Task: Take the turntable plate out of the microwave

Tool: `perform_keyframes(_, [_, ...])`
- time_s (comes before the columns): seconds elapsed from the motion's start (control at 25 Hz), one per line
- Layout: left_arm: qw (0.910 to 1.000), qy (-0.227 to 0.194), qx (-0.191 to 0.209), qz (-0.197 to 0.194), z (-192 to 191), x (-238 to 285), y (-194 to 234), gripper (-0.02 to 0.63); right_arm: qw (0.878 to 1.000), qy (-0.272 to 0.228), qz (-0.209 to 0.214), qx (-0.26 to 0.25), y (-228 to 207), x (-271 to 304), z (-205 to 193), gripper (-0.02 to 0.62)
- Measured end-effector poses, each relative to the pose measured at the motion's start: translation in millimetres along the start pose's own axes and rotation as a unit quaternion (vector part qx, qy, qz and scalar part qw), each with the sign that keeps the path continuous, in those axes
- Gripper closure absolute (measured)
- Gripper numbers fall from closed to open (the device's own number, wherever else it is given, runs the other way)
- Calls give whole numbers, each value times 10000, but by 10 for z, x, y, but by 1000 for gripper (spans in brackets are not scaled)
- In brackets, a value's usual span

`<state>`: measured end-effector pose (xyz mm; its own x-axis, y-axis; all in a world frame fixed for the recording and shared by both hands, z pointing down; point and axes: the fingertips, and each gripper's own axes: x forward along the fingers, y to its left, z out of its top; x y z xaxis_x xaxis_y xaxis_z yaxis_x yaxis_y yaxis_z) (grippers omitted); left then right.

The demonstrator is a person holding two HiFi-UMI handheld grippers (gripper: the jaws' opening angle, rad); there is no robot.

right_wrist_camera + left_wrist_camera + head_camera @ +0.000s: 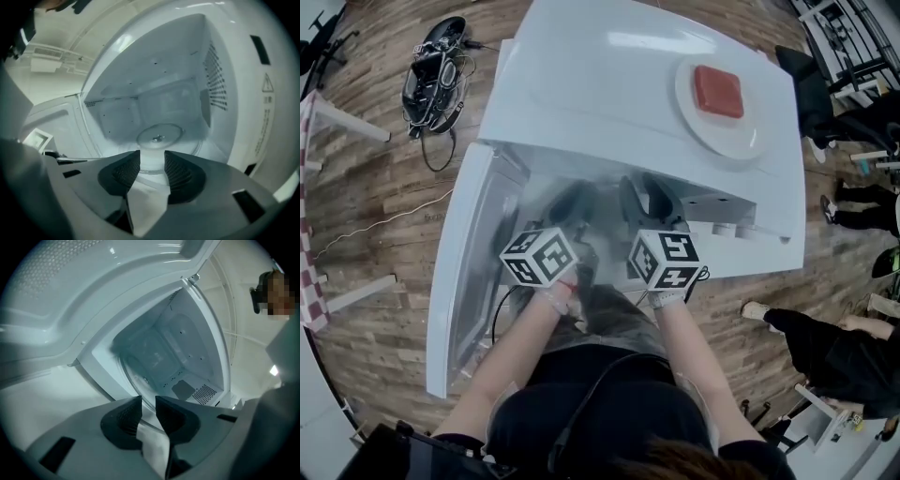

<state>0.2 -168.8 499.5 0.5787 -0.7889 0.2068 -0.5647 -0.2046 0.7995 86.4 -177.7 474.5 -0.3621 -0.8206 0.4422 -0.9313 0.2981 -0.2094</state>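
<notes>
at the microwave mouth, left tool and right tool gape narrowly, empty, facing the turntable plate.

Glossy smooth white microwave, clear glass turntable plate, matt wood-plank floor

Grey left gripper and right gripper bear dark ribbed fingers and black-and-white marker cubes.
</notes>
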Motion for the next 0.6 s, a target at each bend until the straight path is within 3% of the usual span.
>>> perform_keyframes(0.12, [10000, 20, 54, 13, 9, 3, -13, 528, 9949, -3, -469, 898, -191, -28, -32, 410])
perform_keyframes(0.24, [9998, 22, 203, 42, 17, -13, -25, 528, 9853, 71, -864, 1469, -303, -1, -59, 380])
perform_keyframes(0.48, [9997, 9, 206, 91, 16, -40, -14, 528, 9352, 242, -1397, 3246, -426, 44, -74, 370])
perform_keyframes(0.6, [9998, -10, 172, 106, 25, -42, -1, 528, 9267, 267, -1397, 3480, -425, 72, -60, 370])
